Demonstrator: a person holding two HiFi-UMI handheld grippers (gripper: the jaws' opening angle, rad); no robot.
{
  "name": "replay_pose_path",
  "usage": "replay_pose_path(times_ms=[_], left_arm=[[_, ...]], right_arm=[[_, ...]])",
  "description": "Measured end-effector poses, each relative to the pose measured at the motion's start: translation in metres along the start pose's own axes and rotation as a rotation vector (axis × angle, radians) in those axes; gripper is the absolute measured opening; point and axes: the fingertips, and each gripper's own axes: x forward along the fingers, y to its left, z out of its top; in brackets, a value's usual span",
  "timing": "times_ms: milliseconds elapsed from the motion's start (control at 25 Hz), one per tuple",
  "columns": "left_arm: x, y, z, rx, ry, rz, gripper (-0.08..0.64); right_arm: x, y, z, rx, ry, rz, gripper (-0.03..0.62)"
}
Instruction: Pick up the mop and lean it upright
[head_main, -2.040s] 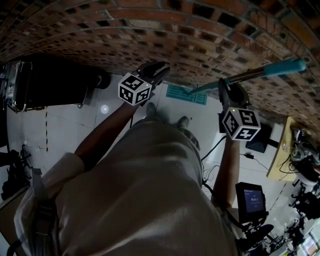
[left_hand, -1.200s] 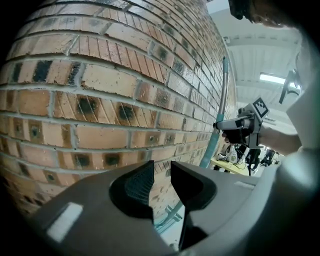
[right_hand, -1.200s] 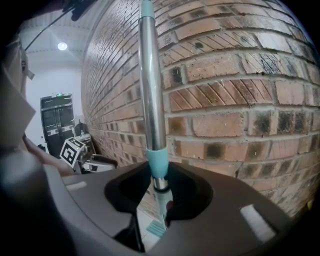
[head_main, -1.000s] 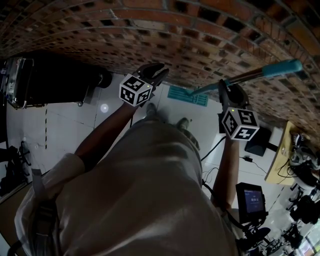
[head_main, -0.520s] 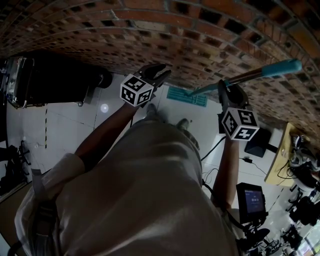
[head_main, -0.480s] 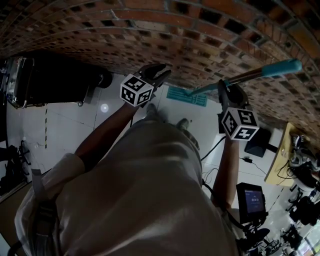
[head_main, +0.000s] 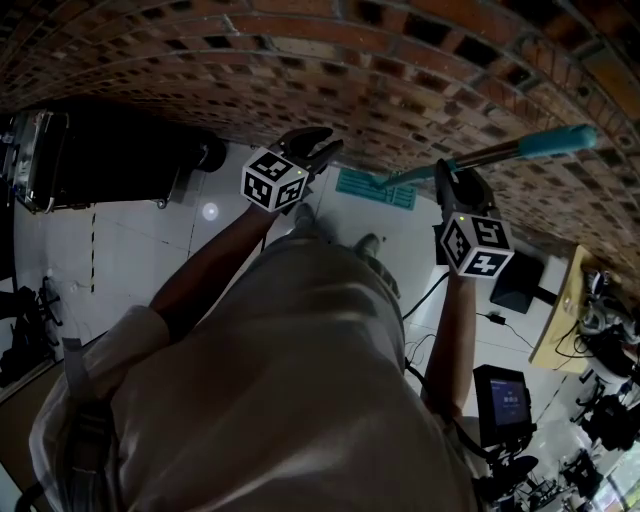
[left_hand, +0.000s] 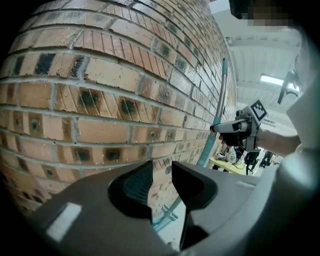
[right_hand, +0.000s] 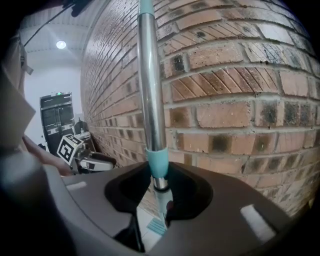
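Note:
The mop stands nearly upright against the brick wall (head_main: 330, 60). Its steel pole (head_main: 500, 152) ends in a teal grip, and its flat teal head (head_main: 375, 189) rests on the floor at the foot of the wall. My right gripper (head_main: 453, 183) is shut on the pole; in the right gripper view the pole (right_hand: 150, 90) runs up between the jaws, with the mop head (right_hand: 156, 226) below. My left gripper (head_main: 318, 146) hovers open and empty by the wall, left of the mop. In the left gripper view the pole (left_hand: 219, 107) shows at the right.
A large black case (head_main: 100, 165) stands on the white floor at the left. A black box (head_main: 518, 282), a screen on a stand (head_main: 504, 400), cables and a wooden table (head_main: 562, 305) crowd the right. The person's shoes (head_main: 366, 245) are just behind the mop head.
The mop's top end and my right gripper have shifted very slightly left toward the wall. The left gripper stays in place.

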Motion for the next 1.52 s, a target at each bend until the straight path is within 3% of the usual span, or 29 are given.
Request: replay_pose_path(times_ms=[1520], left_arm=[[-0.015, 0.003, -0.031, -0.055, 0.049, 0.026, 0.138]], right_arm=[[0.059, -0.012, -0.093, 0.035, 0.115, -0.006, 0.110]])
